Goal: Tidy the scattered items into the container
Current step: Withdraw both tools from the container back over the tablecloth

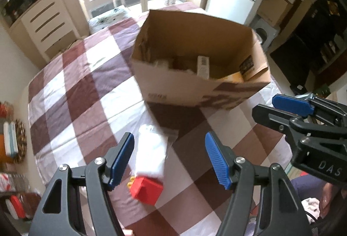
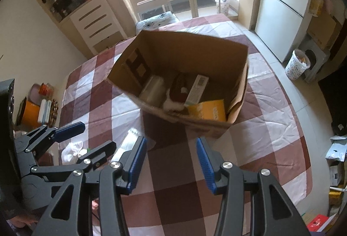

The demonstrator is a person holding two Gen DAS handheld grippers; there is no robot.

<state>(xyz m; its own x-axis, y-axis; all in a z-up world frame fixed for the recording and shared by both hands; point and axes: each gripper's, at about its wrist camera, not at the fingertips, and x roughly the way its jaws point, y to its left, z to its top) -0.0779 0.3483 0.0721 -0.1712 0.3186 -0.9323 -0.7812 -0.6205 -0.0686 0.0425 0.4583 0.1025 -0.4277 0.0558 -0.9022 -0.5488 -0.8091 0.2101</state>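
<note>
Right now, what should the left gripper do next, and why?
Probably lower the left gripper onto the red block. Its jaws are open and empty, the block lies on the cloth just below them, and the box already holds other things.

Both wrist cameras look steeply down along their fingers at the checked table (image 1: pixel 71 92), fairly near. Each view shares the open cardboard box (image 1: pixel 195 88) and catches the other gripper (image 1: pixel 288 110).
</note>
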